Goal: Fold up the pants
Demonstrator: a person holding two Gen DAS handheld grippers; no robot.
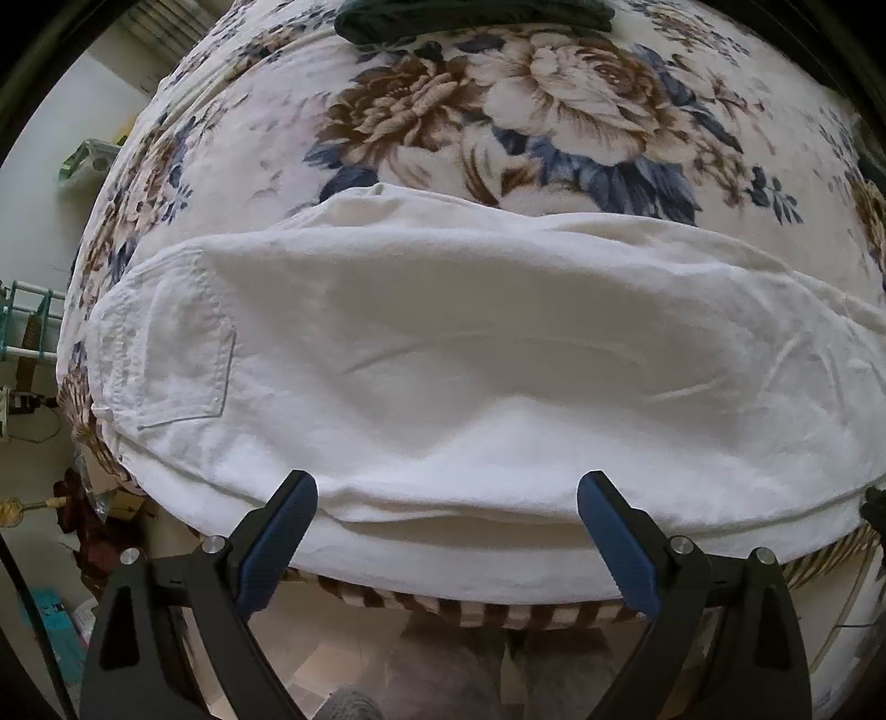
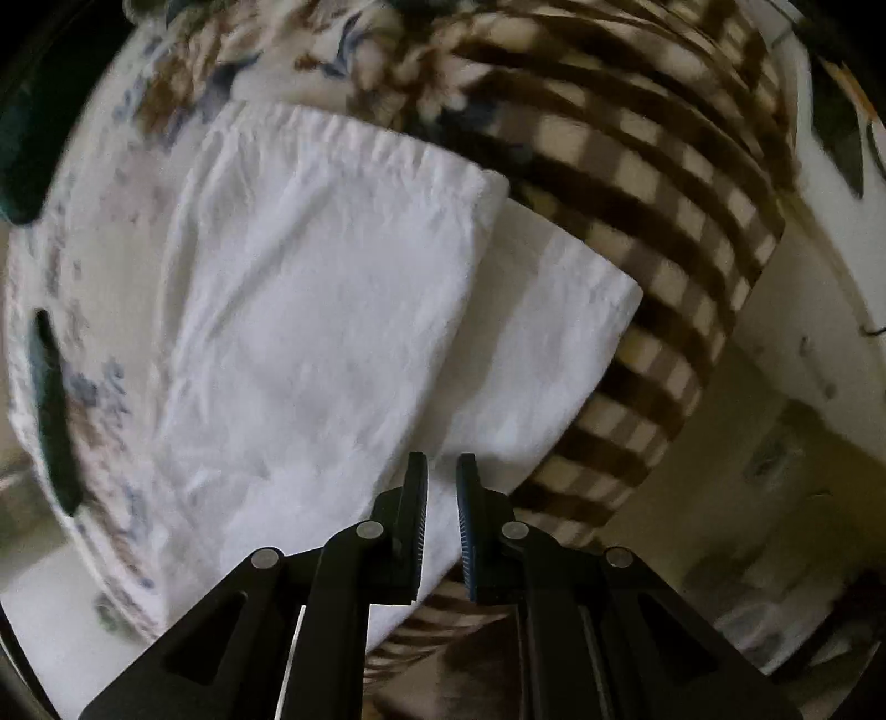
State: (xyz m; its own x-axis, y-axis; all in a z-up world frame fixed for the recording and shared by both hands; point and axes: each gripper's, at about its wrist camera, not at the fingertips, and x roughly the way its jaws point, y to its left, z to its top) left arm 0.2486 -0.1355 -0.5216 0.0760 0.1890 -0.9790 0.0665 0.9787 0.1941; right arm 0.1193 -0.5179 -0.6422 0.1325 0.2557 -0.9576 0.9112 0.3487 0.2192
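Observation:
White pants lie lengthwise across a floral bedspread, one leg on the other, with the waist and a back pocket at the left. My left gripper hangs wide open over their near edge and holds nothing. In the blurred right wrist view the pants end in two offset leg hems, the upper one gathered and the lower one sticking out to the right. My right gripper points down over the cloth. Its jaws stand a narrow gap apart, and I see no cloth pinched between them.
A dark green garment lies at the bed's far side. The bedspread's brown striped border hangs over the near edge, with floor below. Shelves and clutter stand to the left of the bed.

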